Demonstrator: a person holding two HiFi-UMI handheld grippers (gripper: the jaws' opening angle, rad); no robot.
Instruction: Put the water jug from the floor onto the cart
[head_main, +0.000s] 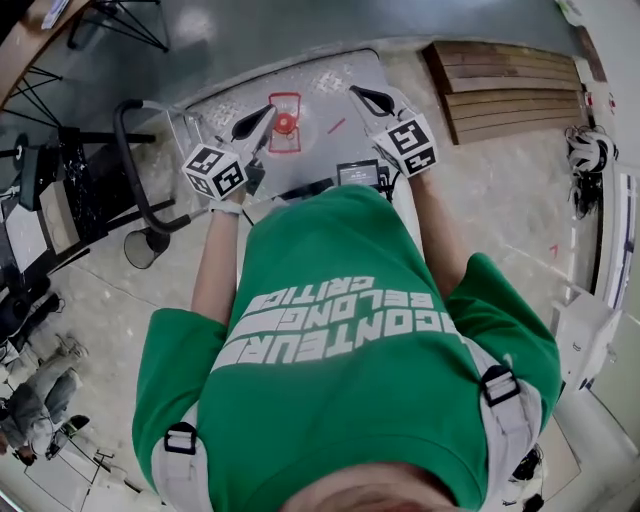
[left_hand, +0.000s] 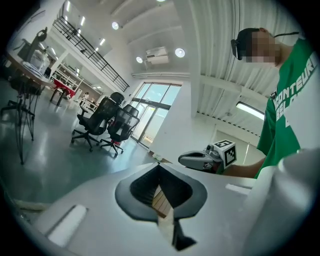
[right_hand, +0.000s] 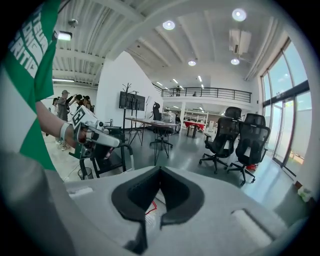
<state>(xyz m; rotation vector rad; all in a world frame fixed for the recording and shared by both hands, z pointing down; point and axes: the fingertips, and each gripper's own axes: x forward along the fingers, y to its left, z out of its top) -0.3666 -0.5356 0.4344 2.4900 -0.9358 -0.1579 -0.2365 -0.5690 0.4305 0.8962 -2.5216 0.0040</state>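
Room: a big bright hall with a glossy grey floor (head_main: 250, 40); black mesh office chairs (left_hand: 107, 122) stand well off by the windows.
Cart: a low platform cart with a grey chequer-plate deck (head_main: 335, 75) and a black loop handle (head_main: 128, 160) at its left end stands right in front of me; a stack of brown wooden pallets (head_main: 510, 85) lies on the floor near its right end.
Jug: the clear water jug with a red cap (head_main: 285, 122) sits on the cart's deck, cap up, near the middle.
Left tongs (head_main: 268, 113): pressed together, nothing between them; held above the deck; from above the tip shows just beside the jug; I cannot tell whether it touches.
Right tongs (head_main: 356, 93): pressed together and empty; held above the deck's right part, apart from the jug.
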